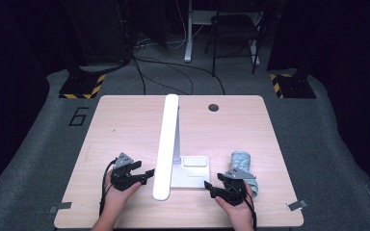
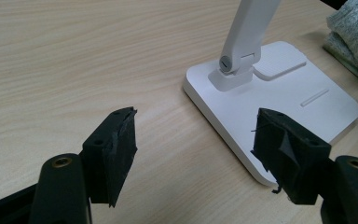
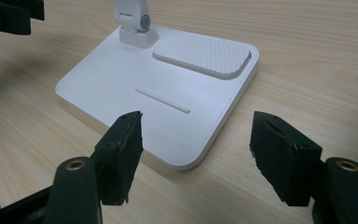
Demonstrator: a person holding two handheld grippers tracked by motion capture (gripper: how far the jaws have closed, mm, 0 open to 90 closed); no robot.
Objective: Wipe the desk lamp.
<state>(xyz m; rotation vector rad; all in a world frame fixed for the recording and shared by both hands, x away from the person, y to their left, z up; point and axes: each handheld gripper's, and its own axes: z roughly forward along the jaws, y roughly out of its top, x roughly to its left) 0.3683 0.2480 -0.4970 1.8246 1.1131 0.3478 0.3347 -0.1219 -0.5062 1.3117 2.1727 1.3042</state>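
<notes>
In the high view, a white plastic desk lamp with a flat square base (image 1: 189,175) and a long bar-shaped head (image 1: 165,144) stands at the lower middle of the pale wooden table (image 1: 125,120), the head folded low and running toward the bottom of the frame. The left gripper (image 1: 147,174) sits at the lower left, just beside the head's near end, and the right gripper (image 1: 211,188) at the lower right, close to the base's near corner; both are parted with nothing between the jaws. Judging by this, the step in hand is an approach on the lamp from both sides, and the next move seems to call for steadying the base while the arm is taken hold of. A rolled grey-blue cloth (image 1: 243,166) lies just right of the base, close behind the right gripper, and could crowd that hand. In the left gripper view, the jaws stand moderately wide and empty at the bottom, the base (image 2: 279,98) at centre right with the hinge (image 2: 230,65) above it; the cloth (image 2: 352,30) fills the upper right corner. In the right gripper view, the jaws gape wide and empty around the base's near corner (image 3: 168,102), not touching it; the ribbed pad (image 3: 203,56) lies at the upper middle.
</notes>
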